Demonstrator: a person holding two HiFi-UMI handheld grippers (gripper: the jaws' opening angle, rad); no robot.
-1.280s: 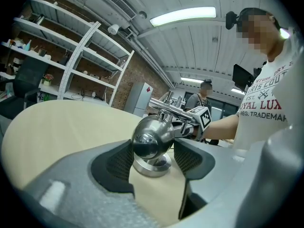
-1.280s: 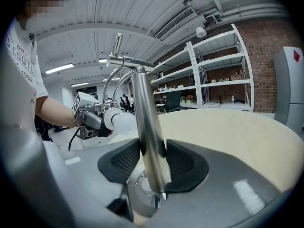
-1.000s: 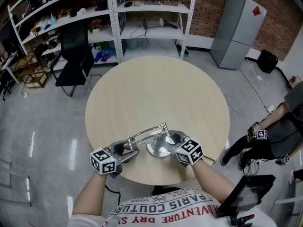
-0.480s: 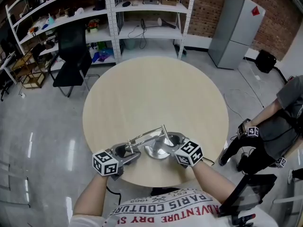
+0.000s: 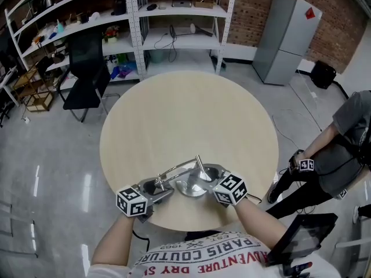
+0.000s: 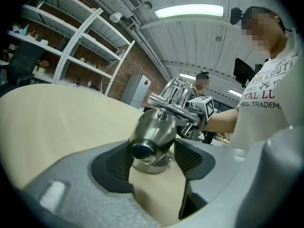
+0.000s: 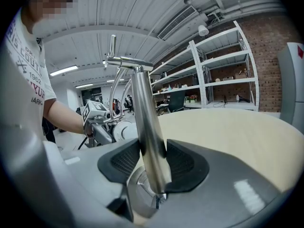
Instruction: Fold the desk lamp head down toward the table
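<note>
A chrome desk lamp stands on its round base (image 5: pixel 192 187) near the front edge of the round beige table (image 5: pixel 185 114). Its jointed arm (image 5: pixel 177 168) runs left and down to the dome-shaped head (image 6: pixel 152 132). My left gripper (image 5: pixel 156 185) is shut on that head, with a pad on each side, and the head hangs just above the tabletop. My right gripper (image 5: pixel 204 175) is shut on the lamp's upright post (image 7: pixel 148 132) just above the base (image 7: pixel 140 189). In the right gripper view the left gripper (image 7: pixel 102 122) and the head (image 7: pixel 124 131) show beyond the post.
The table's front edge lies just behind the lamp; bare tabletop stretches beyond it. A person (image 5: pixel 330 161) stands at the right, and a black tablet (image 5: pixel 301 236) is at the lower right. White shelves (image 5: pixel 174 16), a black chair (image 5: pixel 87 68) and a grey cabinet (image 5: pixel 284 36) stand at the back.
My left gripper has sunk a little with the lamp head in it. The right gripper has stayed on the post. The person at the right has stepped nearer.
</note>
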